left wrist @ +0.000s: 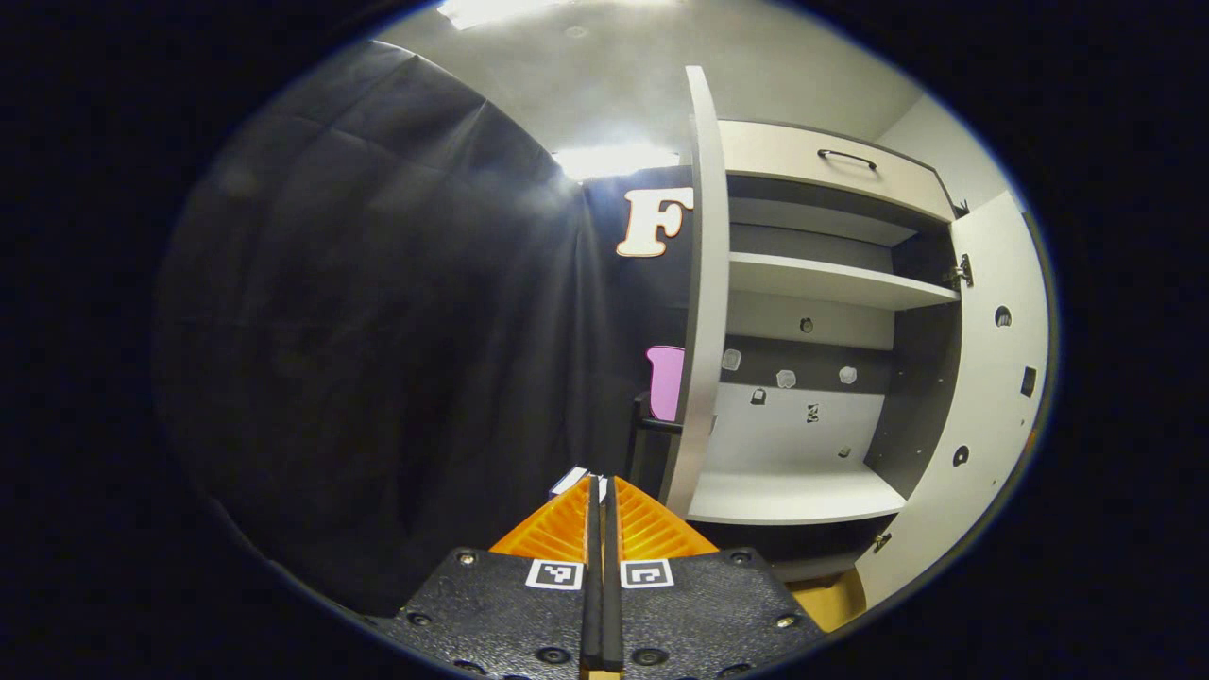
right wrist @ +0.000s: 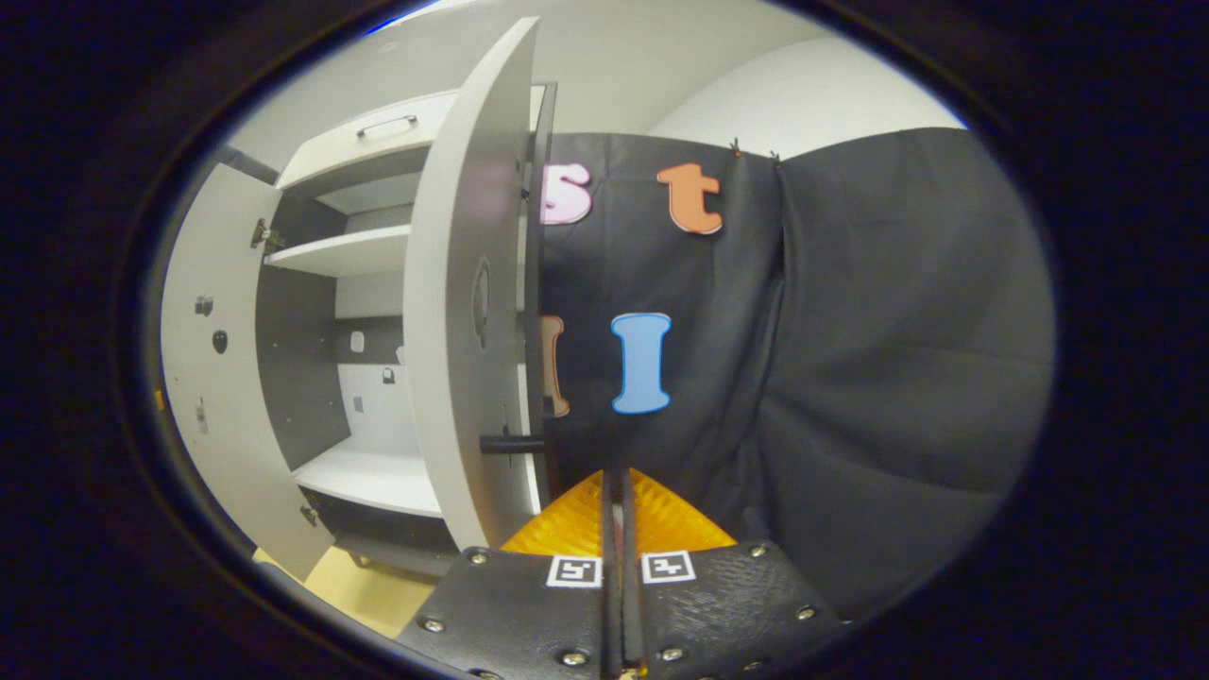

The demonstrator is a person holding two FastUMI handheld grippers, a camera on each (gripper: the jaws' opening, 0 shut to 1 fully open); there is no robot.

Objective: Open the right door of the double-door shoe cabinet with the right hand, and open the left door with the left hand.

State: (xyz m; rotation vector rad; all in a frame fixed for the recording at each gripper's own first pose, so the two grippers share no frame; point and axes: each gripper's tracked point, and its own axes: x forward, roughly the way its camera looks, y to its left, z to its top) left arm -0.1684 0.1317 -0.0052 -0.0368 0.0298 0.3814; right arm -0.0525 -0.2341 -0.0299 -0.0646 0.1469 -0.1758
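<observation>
While both doors stand swung wide, left gripper (left wrist: 601, 491), fingers pressed together on nothing, has left door (left wrist: 706, 283) edge-on just ahead-right; right gripper (right wrist: 619, 486), likewise closed empty, sees right door (right wrist: 472, 283) ahead-left, its handle (right wrist: 510, 442) nearest.

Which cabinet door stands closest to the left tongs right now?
The left door, seen edge-on just beside the left tongs; the right door stands across the cabinet opening.

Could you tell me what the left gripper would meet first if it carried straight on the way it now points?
Probably the black booth cloth; the left gripper points just left of the open left door, though depth is unclear.
</observation>
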